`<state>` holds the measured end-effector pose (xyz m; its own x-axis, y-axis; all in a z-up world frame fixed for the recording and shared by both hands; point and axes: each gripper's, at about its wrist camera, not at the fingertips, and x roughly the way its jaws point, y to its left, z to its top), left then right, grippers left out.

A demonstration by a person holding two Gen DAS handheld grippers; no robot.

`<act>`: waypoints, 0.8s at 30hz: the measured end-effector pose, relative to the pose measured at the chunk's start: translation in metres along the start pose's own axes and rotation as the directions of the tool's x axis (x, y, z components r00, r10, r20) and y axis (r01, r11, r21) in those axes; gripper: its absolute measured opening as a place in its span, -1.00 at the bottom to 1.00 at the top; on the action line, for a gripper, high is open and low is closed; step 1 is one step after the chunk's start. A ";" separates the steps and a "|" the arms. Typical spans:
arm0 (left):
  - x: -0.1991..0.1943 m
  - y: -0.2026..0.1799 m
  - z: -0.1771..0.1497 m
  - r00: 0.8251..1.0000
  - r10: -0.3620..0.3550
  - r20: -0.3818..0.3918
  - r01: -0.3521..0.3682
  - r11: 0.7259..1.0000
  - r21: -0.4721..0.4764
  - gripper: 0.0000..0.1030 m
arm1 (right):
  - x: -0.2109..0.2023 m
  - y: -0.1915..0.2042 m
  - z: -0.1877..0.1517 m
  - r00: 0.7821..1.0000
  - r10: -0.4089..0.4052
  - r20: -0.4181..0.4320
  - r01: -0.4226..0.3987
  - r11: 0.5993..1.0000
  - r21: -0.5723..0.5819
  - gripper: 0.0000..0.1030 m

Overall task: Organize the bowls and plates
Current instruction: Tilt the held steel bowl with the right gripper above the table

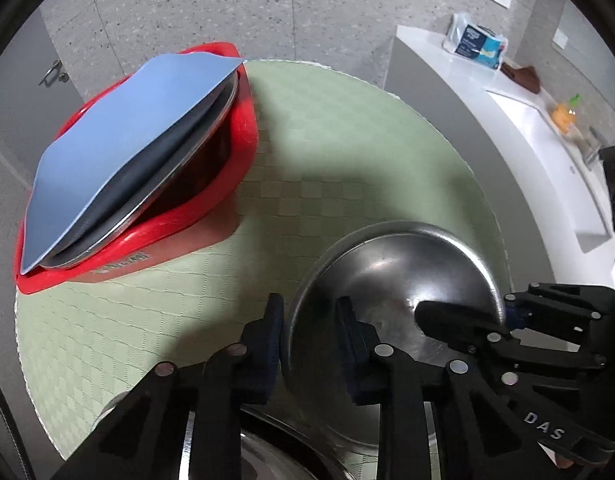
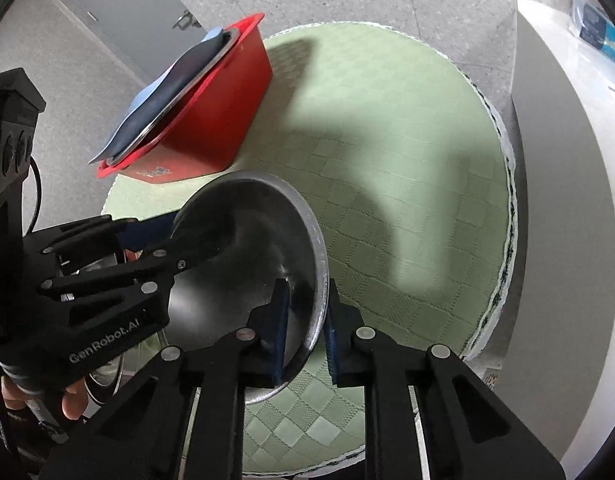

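A steel bowl (image 1: 391,280) is held tilted above the round green table (image 1: 347,140). My left gripper (image 1: 309,344) straddles its left rim, one finger outside, one inside, the jaws apart with a gap at the rim. My right gripper (image 2: 305,332) grips the opposite rim of the same bowl (image 2: 243,248), pads close on both sides. The right gripper also shows in the left wrist view (image 1: 467,320), the left gripper in the right wrist view (image 2: 159,236). A red tub (image 1: 235,168) at the table's far left holds a steel plate (image 1: 187,172) under a blue mat (image 1: 119,140).
More steel dishes (image 1: 267,452) lie under my left gripper at the table's near edge. A white counter (image 1: 507,120) with a sink, a tissue pack (image 1: 475,42) and a bottle stands to the right. The floor is grey speckled tile.
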<state>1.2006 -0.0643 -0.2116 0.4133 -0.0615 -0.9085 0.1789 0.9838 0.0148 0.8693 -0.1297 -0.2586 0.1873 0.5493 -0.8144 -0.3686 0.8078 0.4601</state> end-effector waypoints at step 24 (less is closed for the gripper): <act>-0.126 0.031 -0.083 0.949 -0.023 0.316 0.058 0.993 -0.101 -0.57 | -0.085 0.051 0.013 0.970 0.042 0.240 -0.018 0.995 -0.101 -0.81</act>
<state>1.0797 -0.0117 -0.1315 0.6700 -0.1342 -0.7302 0.1114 0.9906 -0.0798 0.8464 -0.1321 -0.1615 0.3849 0.6177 -0.6858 -0.4621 0.7722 0.4361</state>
